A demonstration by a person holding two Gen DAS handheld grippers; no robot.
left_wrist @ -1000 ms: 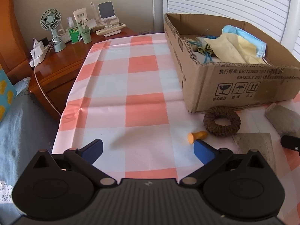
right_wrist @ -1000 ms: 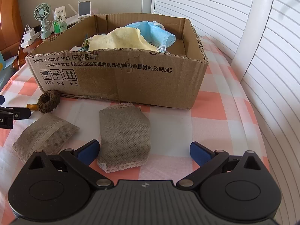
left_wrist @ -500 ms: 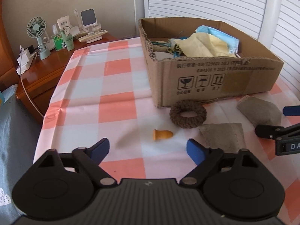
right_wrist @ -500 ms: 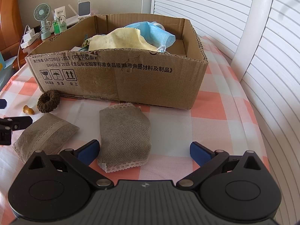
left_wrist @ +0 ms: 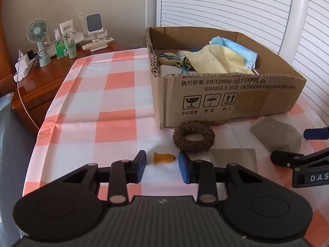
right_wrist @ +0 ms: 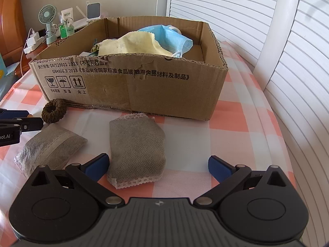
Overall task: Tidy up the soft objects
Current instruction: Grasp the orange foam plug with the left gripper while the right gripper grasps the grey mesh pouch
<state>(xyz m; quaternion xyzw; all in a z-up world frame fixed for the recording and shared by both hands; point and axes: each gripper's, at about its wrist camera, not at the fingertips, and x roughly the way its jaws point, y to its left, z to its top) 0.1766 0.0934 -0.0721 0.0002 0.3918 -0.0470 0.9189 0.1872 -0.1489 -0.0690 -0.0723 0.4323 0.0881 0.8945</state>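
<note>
Since the earlier frames the left gripper [left_wrist: 162, 163] has been narrowed and brought around the orange cap [left_wrist: 163, 157], which lies on the cloth [left_wrist: 115, 123] untouched between the pads. The right gripper [right_wrist: 158, 166] is kept wide, unmoved, one pad beside the grey pouch [right_wrist: 136, 150]. The scrunchie [left_wrist: 193, 136] lies before the box [left_wrist: 246, 98].

Bright daylight, soft shadows, fisheye-warped edges
</note>
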